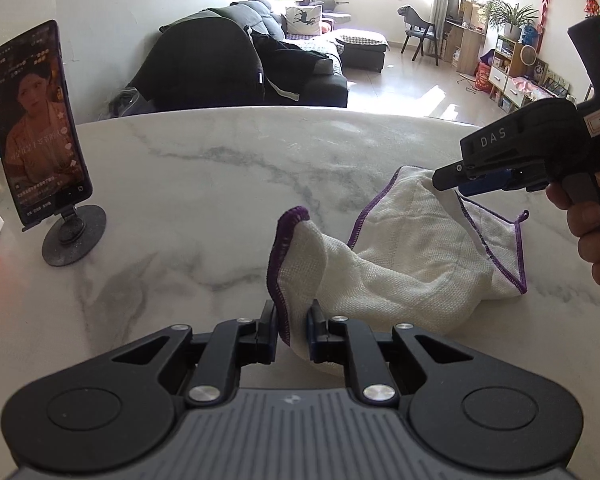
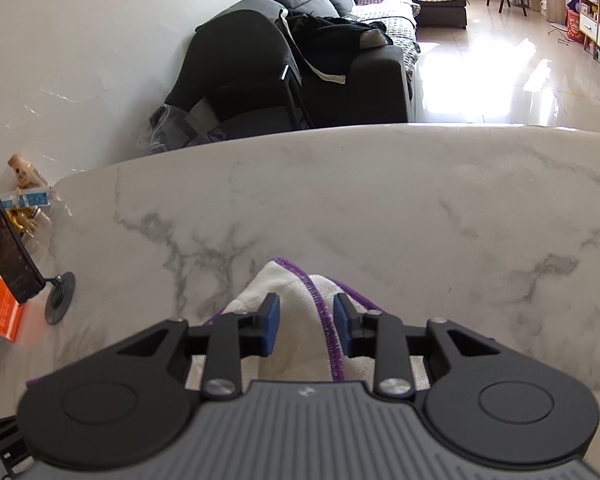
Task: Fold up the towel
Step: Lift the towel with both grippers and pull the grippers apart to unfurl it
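Lying crumpled on the marble surface (image 1: 204,200), right of middle: white towel (image 1: 404,276) with purple stitched hem, partly doubled over itself, small hanging loop at its right edge. Near-left corner lifted off the marble and pinched between the left gripper (image 1: 294,330) fingers, purple hem curling up and over just beyond the tips. Far corner under the right gripper (image 1: 446,180), reaching in from the right with a hand (image 1: 592,232) wrapped round its handle; tip touching or just over the cloth there, hard to tell which.

Seen from the right wrist: right gripper (image 2: 306,330) fingers spread, blue pads apart, a fold of towel (image 2: 296,320) with its purple hem running between them, neither pad pressing on it.

Standing on the left of the surface: phone (image 1: 36,120) with a lit screen, propped upright on a round black stand (image 1: 74,236). Orange box (image 2: 2,312) at the near-left edge, small bottles and cartons (image 2: 26,196) behind the phone against the wall. Beyond the far edge: dark sofa (image 1: 260,60), a chair (image 1: 420,30), shelves along the right wall and a bright window.
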